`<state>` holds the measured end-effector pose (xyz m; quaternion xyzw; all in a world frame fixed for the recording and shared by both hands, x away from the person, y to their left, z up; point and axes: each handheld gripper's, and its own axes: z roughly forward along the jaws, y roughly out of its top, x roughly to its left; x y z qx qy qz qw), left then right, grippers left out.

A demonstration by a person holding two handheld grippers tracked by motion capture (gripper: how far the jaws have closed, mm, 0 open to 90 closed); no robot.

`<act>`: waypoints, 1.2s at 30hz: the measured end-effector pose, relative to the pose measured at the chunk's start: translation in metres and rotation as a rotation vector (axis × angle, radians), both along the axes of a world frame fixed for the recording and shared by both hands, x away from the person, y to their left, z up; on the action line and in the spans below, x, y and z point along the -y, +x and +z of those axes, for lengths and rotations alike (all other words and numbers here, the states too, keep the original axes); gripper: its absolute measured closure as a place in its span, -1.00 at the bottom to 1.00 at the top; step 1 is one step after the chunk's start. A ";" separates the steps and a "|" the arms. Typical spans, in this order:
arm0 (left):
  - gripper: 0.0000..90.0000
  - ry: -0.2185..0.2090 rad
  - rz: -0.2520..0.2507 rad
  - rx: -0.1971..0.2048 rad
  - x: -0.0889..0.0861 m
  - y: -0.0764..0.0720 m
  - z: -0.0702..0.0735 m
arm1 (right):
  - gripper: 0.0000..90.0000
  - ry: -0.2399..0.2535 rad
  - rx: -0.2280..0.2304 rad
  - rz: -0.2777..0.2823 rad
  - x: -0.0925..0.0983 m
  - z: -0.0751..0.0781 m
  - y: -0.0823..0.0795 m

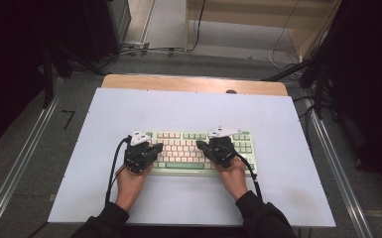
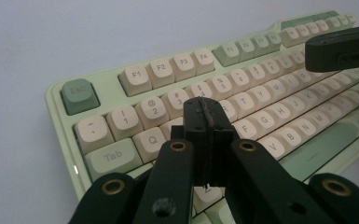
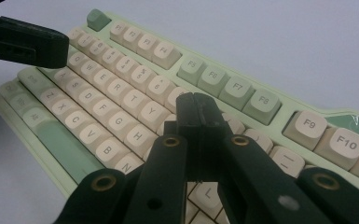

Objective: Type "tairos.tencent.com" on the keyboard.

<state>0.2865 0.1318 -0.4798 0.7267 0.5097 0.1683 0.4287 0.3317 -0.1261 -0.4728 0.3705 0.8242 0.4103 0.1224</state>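
A pale green keyboard [image 1: 178, 150] with cream and green keys lies in the middle of the white table top. My left gripper [image 1: 159, 146] hovers over its left half, jaws shut with nothing between them. In the left gripper view its tip [image 2: 206, 108] is above the W and E keys of the keyboard [image 2: 135, 74]. My right gripper [image 1: 199, 144] is over the right half, also shut and empty. In the right gripper view its tip [image 3: 196, 103] hangs near the U and I keys of the keyboard [image 3: 224, 77]. Each gripper view shows the other gripper's tip at its upper edge.
The white sheet [image 1: 129, 109] covers a wooden table [image 1: 178, 82] whose far edge shows beyond it. Metal rails [image 1: 20, 163] run along both sides. Cables and dark stands lie on the floor behind the table.
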 end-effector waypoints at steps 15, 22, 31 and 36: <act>1.00 -0.016 -0.003 0.002 0.008 0.008 0.001 | 0.94 0.008 0.007 -0.004 0.002 0.002 -0.001; 1.00 -0.018 -0.017 -0.001 0.013 0.011 0.002 | 0.94 0.013 0.006 -0.013 0.004 0.002 -0.002; 1.00 -0.015 -0.038 -0.007 0.023 0.015 0.001 | 0.94 0.010 0.006 -0.010 0.004 0.002 -0.002; 1.00 -0.004 -0.046 -0.006 0.030 0.017 0.000 | 0.94 0.012 0.006 -0.012 0.004 0.001 -0.001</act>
